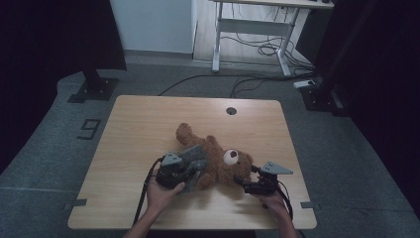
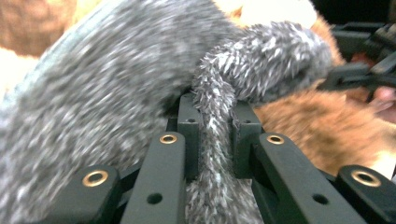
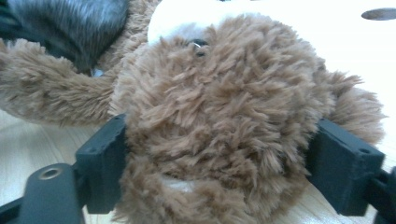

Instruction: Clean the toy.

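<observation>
Left gripper (image 1: 190, 174) pinches a fold of grey fuzzy cloth (image 2: 140, 84) draped over a brown teddy bear (image 1: 218, 158) lying mid-table (image 1: 148, 124), apparently to pull it along the body. Right gripper (image 1: 246, 181), jaws wide, brackets the bear's head (image 3: 219, 121), pads against the fur, likely steadying it.

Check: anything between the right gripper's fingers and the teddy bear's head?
Nothing visible. In the right gripper view the brown plush teddy bear's head sits directly between the right gripper fingers, fur against both pads. The grey fuzzy garment, pinched by the left gripper, lies over the bear's body, not the head.
</observation>
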Available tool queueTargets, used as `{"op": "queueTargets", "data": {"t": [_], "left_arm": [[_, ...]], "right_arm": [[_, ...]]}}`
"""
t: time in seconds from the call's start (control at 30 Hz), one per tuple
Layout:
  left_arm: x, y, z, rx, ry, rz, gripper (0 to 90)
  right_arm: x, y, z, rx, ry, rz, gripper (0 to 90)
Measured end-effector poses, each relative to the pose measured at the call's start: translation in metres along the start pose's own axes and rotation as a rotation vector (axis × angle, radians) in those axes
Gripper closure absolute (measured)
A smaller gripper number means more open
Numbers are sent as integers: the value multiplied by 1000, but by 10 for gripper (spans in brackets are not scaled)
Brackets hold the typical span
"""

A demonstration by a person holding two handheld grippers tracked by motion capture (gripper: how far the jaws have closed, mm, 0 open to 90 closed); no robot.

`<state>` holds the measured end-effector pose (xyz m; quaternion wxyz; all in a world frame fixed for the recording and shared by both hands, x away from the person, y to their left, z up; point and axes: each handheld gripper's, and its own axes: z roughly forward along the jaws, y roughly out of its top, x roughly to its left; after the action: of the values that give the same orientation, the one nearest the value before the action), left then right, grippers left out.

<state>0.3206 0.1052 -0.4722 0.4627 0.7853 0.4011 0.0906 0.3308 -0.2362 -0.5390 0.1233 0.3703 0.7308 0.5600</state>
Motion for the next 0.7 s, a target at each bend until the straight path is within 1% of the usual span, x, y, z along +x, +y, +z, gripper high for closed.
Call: {"op": "queueTargets", "data": {"t": [0.1,0.13,0.17,0.2,0.27,0.33,0.4,0.43,0.47,0.5,0.53,0.6,0.7], "left_arm": [[-14,18,3,-18,-28,34,776],[-21,24,7,-20,-43,47,776],[-31,31,13,-21,-64,61,776],[-37,35,17,-18,-76,72,775],[-56,41,32,-2,-110,109,775],[-75,43,51,31,-133,149,775],[-89,40,70,78,-119,190,773],[-91,37,78,96,-116,192,773],[-91,34,83,102,-113,183,773],[-89,31,86,96,-114,173,775],[-86,29,87,90,-118,160,777],[-81,26,85,85,-119,143,780],[-72,20,79,96,-100,143,780]], "right_arm": [[1,0,0,0,0,-13,168],[1,0,0,1,0,-14,159],[1,0,0,2,-2,-15,153],[1,-1,1,3,-5,-14,145],[1,-1,1,4,-6,-10,139],[1,-1,2,4,-6,-7,140],[1,-1,1,11,-6,-7,148],[2,-1,1,14,-4,-12,156],[2,-1,1,17,-8,-19,168],[2,-2,1,22,-15,-26,186],[2,-2,1,28,-22,-35,200],[1,-2,1,32,-20,-45,231],[1,-2,2,26,-19,-42,264]]}}
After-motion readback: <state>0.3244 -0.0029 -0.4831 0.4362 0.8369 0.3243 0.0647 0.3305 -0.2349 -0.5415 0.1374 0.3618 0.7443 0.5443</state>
